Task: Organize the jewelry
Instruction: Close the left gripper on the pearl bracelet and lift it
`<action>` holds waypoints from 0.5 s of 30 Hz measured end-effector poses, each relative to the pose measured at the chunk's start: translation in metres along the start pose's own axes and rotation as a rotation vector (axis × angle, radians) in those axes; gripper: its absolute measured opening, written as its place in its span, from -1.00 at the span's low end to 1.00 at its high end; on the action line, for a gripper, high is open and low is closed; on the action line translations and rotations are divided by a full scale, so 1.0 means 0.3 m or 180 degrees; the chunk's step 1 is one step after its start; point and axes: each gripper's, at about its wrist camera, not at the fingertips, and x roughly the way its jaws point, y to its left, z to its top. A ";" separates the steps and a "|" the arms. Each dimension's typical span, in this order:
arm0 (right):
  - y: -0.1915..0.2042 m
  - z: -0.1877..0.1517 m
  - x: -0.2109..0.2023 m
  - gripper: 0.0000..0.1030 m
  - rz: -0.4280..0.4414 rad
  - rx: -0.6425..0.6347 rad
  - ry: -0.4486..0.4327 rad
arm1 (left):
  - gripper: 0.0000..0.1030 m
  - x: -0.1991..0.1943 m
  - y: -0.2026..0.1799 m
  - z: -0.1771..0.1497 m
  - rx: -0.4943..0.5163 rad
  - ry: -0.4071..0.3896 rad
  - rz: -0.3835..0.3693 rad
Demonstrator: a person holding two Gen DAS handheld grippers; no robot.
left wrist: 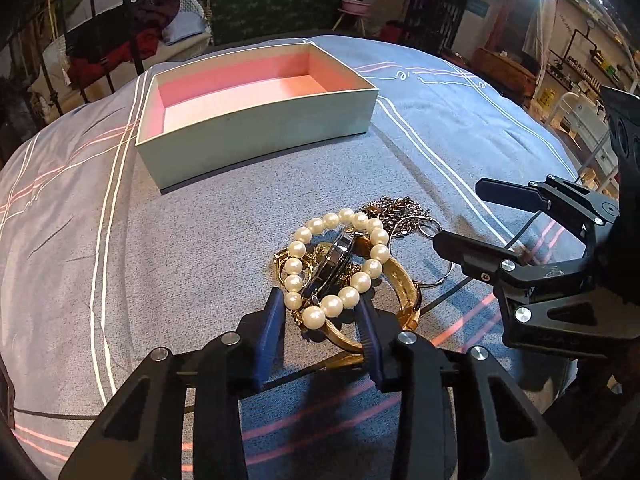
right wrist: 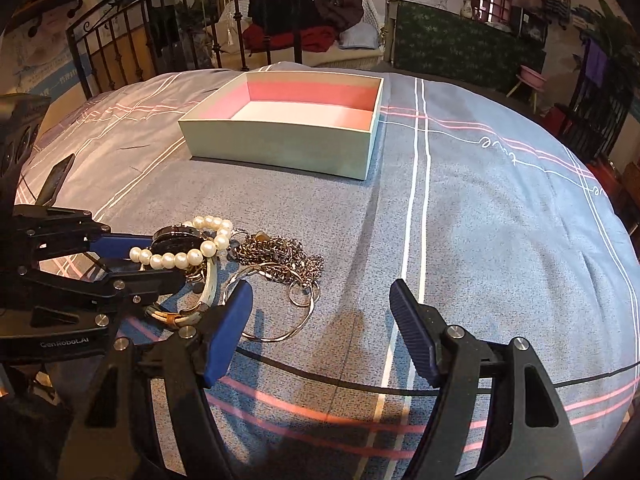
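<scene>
A pile of jewelry lies on the bed: a pearl bracelet (left wrist: 340, 264) (right wrist: 188, 254), a dark round watch (left wrist: 330, 272) (right wrist: 176, 240), a gold bangle (left wrist: 400, 292) and a silver chain heap (left wrist: 394, 210) (right wrist: 280, 258) with thin silver rings (right wrist: 280, 320). An open pale green box with a pink inside (left wrist: 256, 136) (right wrist: 280, 148) stands beyond it, empty. My left gripper (left wrist: 320, 312) (right wrist: 160, 256) is open, its blue fingers on either side of the pearl bracelet's near end. My right gripper (right wrist: 320, 304) (left wrist: 460, 216) is open wide, just right of the pile.
The bed has a grey-blue cover with white and pink stripes (right wrist: 480, 220). A black iron bed frame (right wrist: 120, 32) and piled clothes (right wrist: 320, 20) stand behind it. A green panel (left wrist: 276, 4) and shelves (left wrist: 580, 60) are further back.
</scene>
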 end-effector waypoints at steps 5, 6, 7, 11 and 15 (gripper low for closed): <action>0.002 -0.006 0.010 0.38 0.0044 -0.0002 0.0023 | -0.67 -0.028 0.001 0.011 0.0065 -0.0070 -0.0065; 0.005 -0.007 0.010 0.38 0.0049 -0.0010 0.0025 | -0.72 -0.032 -0.002 0.013 0.0100 -0.0089 -0.0043; 0.007 -0.009 0.010 0.38 0.0055 -0.0015 0.0022 | -0.73 -0.039 -0.004 0.013 0.0126 -0.0104 -0.0026; 0.010 -0.011 0.007 0.38 0.0072 -0.0017 0.0017 | -0.79 -0.049 -0.009 0.021 0.0150 -0.0141 -0.0017; 0.008 -0.014 0.006 0.38 0.0104 -0.0009 0.0016 | -0.82 -0.066 0.004 0.034 0.0059 -0.0198 -0.0095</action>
